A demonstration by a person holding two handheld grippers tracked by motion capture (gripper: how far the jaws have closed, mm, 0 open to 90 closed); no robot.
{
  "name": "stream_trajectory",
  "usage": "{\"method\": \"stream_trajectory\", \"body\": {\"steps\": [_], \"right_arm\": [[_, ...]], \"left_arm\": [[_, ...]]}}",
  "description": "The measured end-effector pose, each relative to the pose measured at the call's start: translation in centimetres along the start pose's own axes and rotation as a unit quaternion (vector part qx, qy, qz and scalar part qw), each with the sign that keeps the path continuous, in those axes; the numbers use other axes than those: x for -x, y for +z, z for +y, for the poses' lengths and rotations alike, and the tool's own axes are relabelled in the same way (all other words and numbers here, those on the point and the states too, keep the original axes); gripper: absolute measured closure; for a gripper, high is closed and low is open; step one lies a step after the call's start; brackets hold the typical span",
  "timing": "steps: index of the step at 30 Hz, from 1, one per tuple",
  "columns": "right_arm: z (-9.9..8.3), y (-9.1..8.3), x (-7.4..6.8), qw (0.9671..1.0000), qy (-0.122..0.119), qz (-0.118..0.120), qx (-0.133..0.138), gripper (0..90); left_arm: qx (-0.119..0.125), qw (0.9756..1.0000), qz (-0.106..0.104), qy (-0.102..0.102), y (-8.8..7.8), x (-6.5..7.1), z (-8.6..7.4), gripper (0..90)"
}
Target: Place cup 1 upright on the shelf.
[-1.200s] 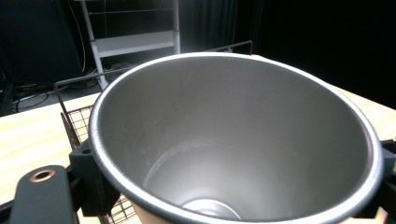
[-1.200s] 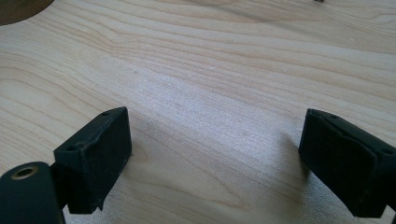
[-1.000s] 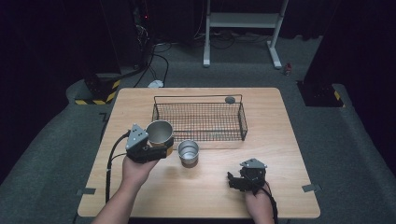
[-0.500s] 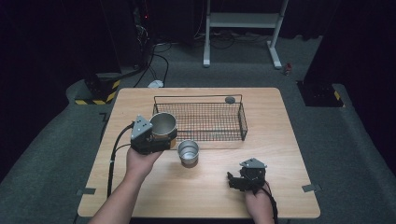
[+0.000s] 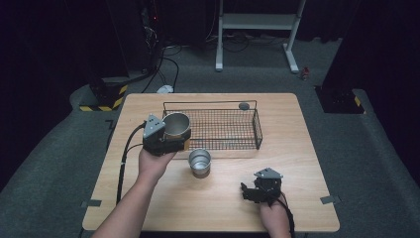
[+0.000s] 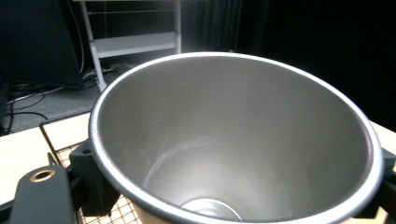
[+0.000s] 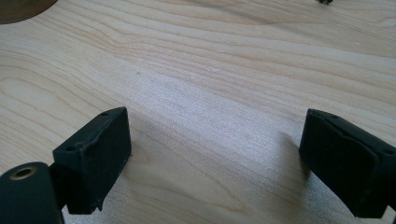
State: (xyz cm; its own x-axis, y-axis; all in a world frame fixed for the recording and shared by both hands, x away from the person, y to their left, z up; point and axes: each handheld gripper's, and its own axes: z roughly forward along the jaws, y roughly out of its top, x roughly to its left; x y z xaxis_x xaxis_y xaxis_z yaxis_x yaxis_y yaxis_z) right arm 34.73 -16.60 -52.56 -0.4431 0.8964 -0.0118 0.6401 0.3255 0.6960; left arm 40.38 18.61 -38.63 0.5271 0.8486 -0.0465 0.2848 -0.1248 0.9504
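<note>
A steel cup (image 5: 177, 126) hangs above the left end of the black wire basket (image 5: 257, 126), and my left gripper (image 5: 173, 141) is shut on it. In the left gripper view the cup's open mouth (image 6: 233, 140) faces the camera, with a black pad (image 6: 93, 179) pressed on each side of its rim. A second, smaller steel cup (image 5: 200, 161) stands upright on the table just in front of the basket. My right gripper (image 5: 246, 191) rests near the front right of the table. Its jaws stand wide open (image 7: 215, 158) over bare wood.
The wooden table (image 5: 297, 148) carries the basket across its far half. A small dark round object (image 5: 243, 105) lies by the basket's back right corner. Grey floor, cables and a white stand lie beyond the table.
My left gripper has carried the cup away from me and slightly right, up toward the basket's left end. The right gripper and the small cup have stayed put.
</note>
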Motion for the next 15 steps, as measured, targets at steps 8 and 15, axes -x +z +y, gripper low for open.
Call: {"method": "stream_trajectory", "body": {"steps": [8,15], "right_arm": [[0.0,0.0,0.0,1.0,0.0,0.0,0.0,9.1],[0.0,0.0,0.0,1.0,0.0,0.0,0.0,9.0]], "left_arm": [[0.004,0.9999,0.007,-0.006,0.7,-0.9,0.6,14.1],[0.003,0.9998,0.017,-0.007,1.5,-1.6,0.7,14.1]]}}
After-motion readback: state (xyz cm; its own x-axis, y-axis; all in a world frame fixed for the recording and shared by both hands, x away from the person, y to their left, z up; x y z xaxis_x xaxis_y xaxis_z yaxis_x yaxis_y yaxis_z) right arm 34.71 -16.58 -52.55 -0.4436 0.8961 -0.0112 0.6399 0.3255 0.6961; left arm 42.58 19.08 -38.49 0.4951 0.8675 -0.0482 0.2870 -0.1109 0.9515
